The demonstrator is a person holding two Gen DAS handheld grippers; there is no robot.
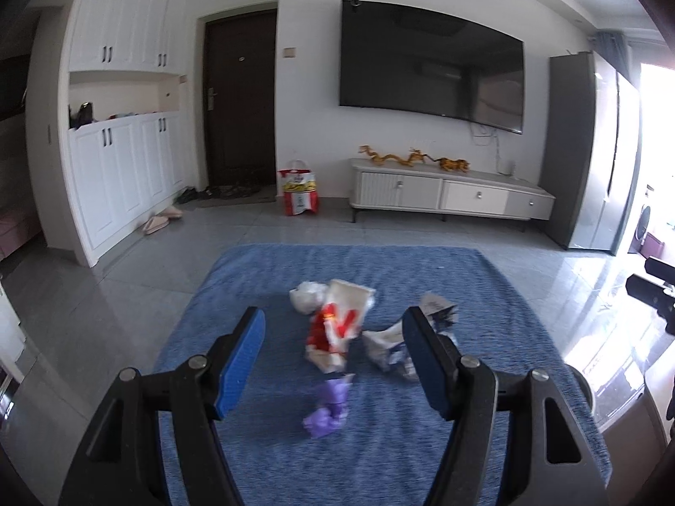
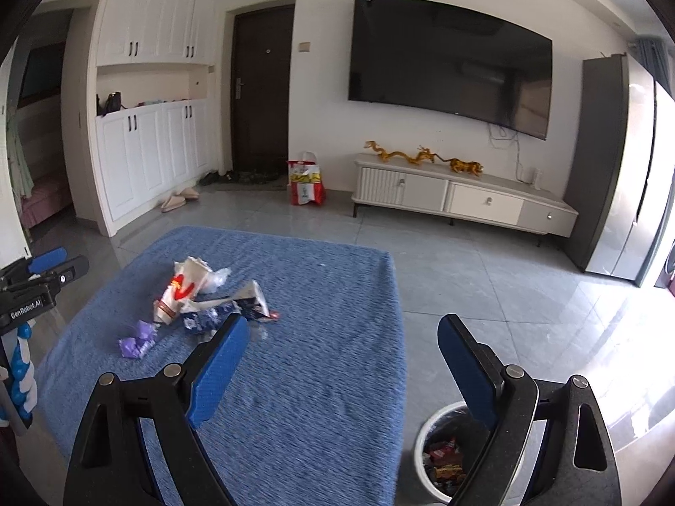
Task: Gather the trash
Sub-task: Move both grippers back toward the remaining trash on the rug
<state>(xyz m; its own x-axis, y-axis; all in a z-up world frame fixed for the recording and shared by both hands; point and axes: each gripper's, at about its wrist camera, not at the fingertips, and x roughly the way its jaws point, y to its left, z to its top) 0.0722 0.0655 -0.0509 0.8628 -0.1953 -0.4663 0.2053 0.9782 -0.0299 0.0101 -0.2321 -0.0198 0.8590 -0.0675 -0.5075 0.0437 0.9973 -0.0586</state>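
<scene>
The left gripper (image 1: pixel 333 354) has two matte black arms, each with a triangular cut-out near its base and round silver screw heads at the pivots. Blue ribbed pads line the inner faces of its jaws. The right gripper (image 2: pixel 341 362) is built the same: black arms, silver screws, blue textured pads. In the right wrist view, at nine o'clock, the left gripper's black body bears white "GenRobot.AI" lettering.

- The blue cloth (image 2: pixel 295 337) is bare on its right half, so a gripper could pass there.
- Its left middle is blocked by clustered wrappers (image 2: pixel 202 299).
- A trash bin (image 2: pixel 426 434) stands beside the cloth's right edge.
</scene>
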